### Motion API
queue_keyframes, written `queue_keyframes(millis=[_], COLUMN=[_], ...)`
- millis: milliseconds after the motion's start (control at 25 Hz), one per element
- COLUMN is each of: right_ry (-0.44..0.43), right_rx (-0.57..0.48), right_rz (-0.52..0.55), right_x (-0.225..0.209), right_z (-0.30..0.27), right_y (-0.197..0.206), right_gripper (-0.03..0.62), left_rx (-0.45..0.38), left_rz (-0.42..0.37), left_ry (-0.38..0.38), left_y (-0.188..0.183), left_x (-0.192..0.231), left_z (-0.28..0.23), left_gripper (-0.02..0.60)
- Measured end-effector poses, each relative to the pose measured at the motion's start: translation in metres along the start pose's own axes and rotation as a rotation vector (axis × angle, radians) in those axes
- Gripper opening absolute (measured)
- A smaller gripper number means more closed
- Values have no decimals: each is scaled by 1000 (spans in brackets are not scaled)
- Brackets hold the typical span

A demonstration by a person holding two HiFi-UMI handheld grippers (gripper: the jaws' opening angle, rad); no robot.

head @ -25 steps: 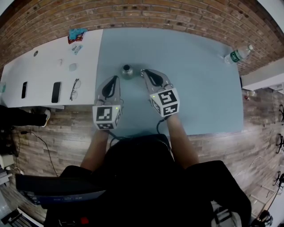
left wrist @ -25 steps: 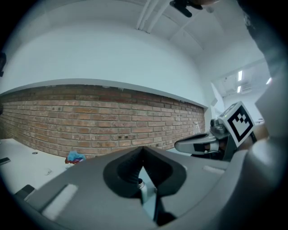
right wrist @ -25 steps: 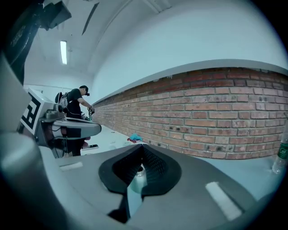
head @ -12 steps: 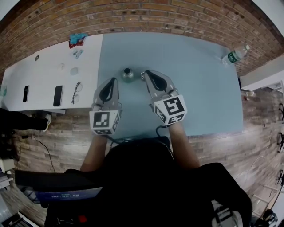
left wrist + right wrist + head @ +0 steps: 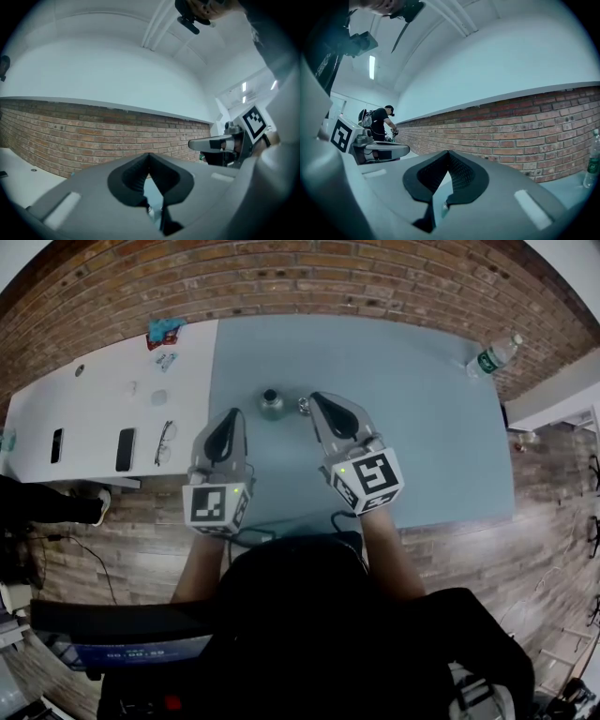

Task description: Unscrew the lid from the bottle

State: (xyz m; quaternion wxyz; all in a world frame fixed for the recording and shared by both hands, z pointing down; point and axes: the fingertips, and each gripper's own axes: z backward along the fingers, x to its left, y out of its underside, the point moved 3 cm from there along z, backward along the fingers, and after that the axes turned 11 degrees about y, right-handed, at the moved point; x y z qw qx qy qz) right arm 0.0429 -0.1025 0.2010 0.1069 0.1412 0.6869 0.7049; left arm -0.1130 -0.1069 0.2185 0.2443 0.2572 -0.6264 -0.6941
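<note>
Bottle (image 5: 271,404) stands on the tabletop (image 5: 422,427). What is likely its lid (image 5: 303,406) lies beside it, so unscrewing looks done. Left tongs (image 5: 233,415) and right tongs (image 5: 316,399) are pressed together, empty.

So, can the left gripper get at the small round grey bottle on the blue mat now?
Probably yes: the left gripper is close to the bottle, nothing lies between them, but its jaws are shut.

Two bottles (image 5: 271,404) (image 5: 494,354), two phones (image 5: 57,444) (image 5: 125,448), one pair of glasses (image 5: 165,442)
</note>
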Motion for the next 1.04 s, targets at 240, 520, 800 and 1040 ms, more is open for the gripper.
queue_keyframes(millis=[240, 520, 800, 1040], right_ry=[9, 12, 19, 19], right_rx=[-9, -13, -3, 3], right_rz=[-7, 5, 8, 19], right_x=[-1, -2, -4, -5], right_z=[4, 6, 9, 9], right_y=[-4, -6, -4, -2], right_gripper=[2, 2, 2, 2], left_rx=[-10, -10, 3, 5], left_rz=[1, 10, 12, 16], left_ry=[11, 11, 18, 22], left_y=[-1, 0, 3, 2], left_x=[-2, -3, -4, -5], left_z=[0, -1, -2, -5], left_gripper=[-2, -2, -2, -2])
